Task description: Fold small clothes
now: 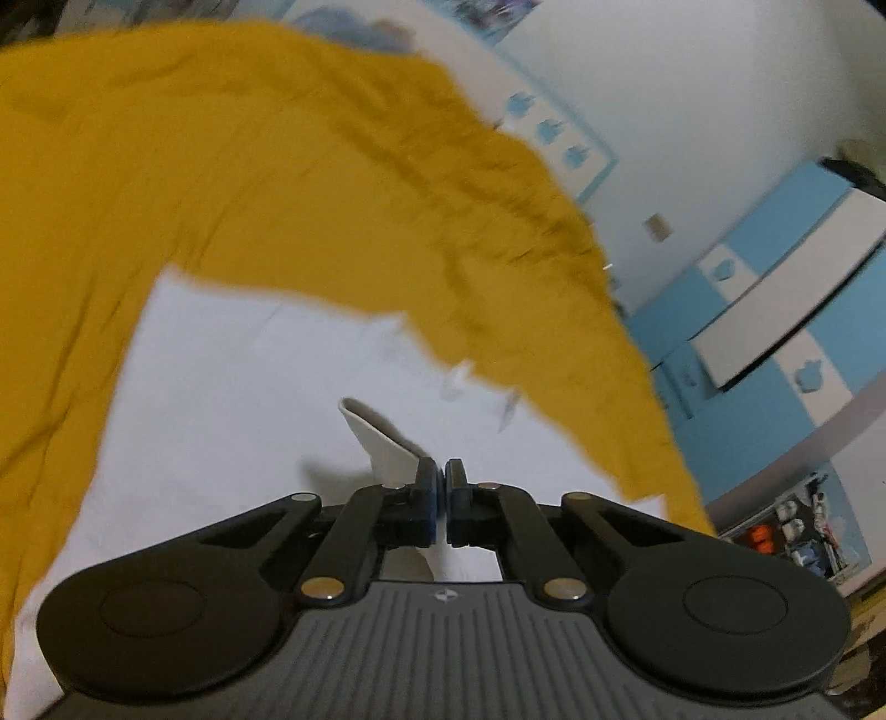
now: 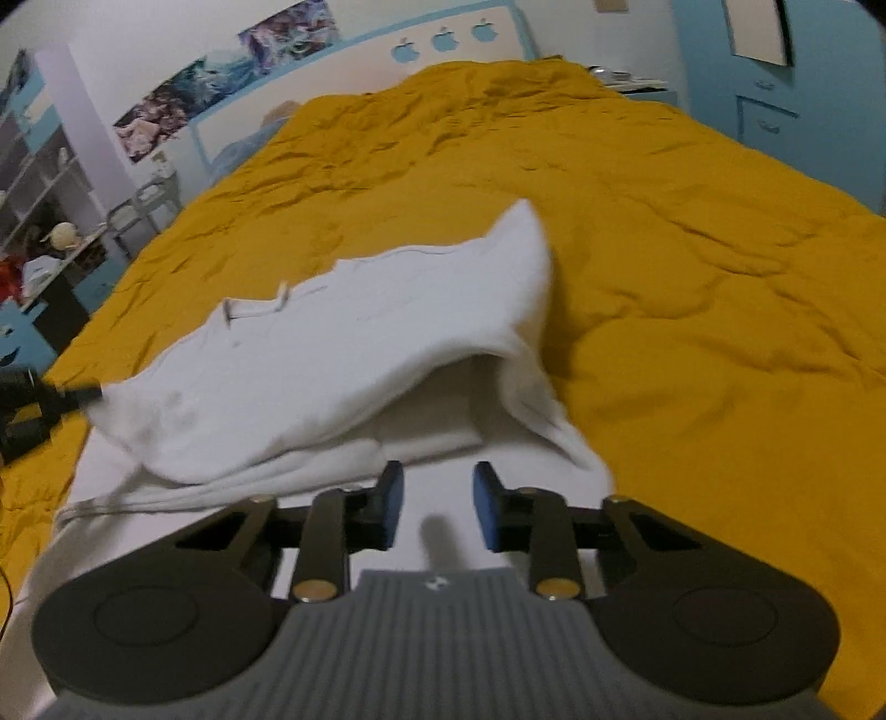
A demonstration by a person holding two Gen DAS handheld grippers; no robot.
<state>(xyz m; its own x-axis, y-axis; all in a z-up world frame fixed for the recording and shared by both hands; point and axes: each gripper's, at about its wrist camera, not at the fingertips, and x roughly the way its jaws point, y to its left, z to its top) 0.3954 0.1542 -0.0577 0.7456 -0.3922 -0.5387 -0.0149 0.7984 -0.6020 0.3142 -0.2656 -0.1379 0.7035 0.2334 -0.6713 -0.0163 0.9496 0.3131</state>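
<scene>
- We see the left tool [image 1: 442, 490] low in the centre of its own view with its blue pads pressed together on a thin strip of white cloth; in the right wrist view the same tool shows as a dark shape at the left edge, pinching a corner of the garment.
- The right tool [image 2: 437, 507] sits low in the centre of its view, its pads apart with nothing between them, hovering just over the near edge of the cloth.
- The white garment [image 2: 332, 343], with a drawstring [image 2: 255, 307] near its upper left part, lies in the middle of the right wrist view; its far right corner rises in a peak and a flap arches over a lower layer, leaving an open pocket.
- We judge the fold as begun but not finished: one layer is lifted over, not laid flat or squared, and the edges are uneven.
- Around it spreads the mustard bedspread [image 2: 692, 249], wrinkled, filling the frame to the blue-and-white headboard [image 2: 443, 39] at the top.
</scene>
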